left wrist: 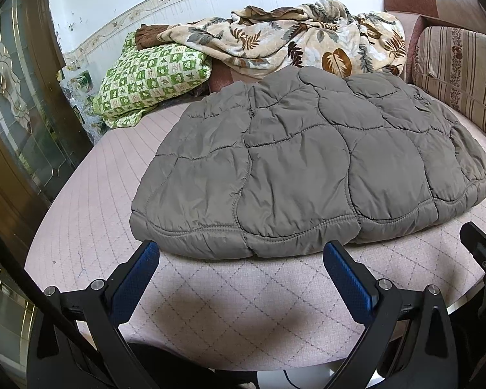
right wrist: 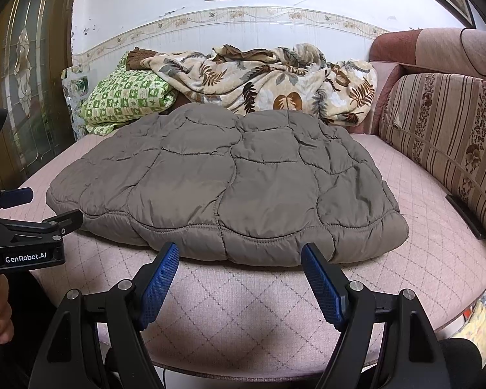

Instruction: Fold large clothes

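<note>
A grey-brown quilted puffer jacket (left wrist: 301,168) lies folded into a broad flat bundle on the pink sofa seat (left wrist: 90,227); it also shows in the right wrist view (right wrist: 230,184). My left gripper (left wrist: 241,248) is open and empty, its blue pads just short of the jacket's near hem. My right gripper (right wrist: 239,249) is open and empty, also just in front of the near hem. The left gripper also shows at the left edge of the right wrist view (right wrist: 45,206), beside the jacket's left corner.
A leaf-print blanket (right wrist: 269,77) and a green checked pillow (right wrist: 126,100) are piled at the far end of the seat. A striped back cushion (right wrist: 444,129) lines the right side. A glass-panelled wooden door (left wrist: 13,103) stands at left.
</note>
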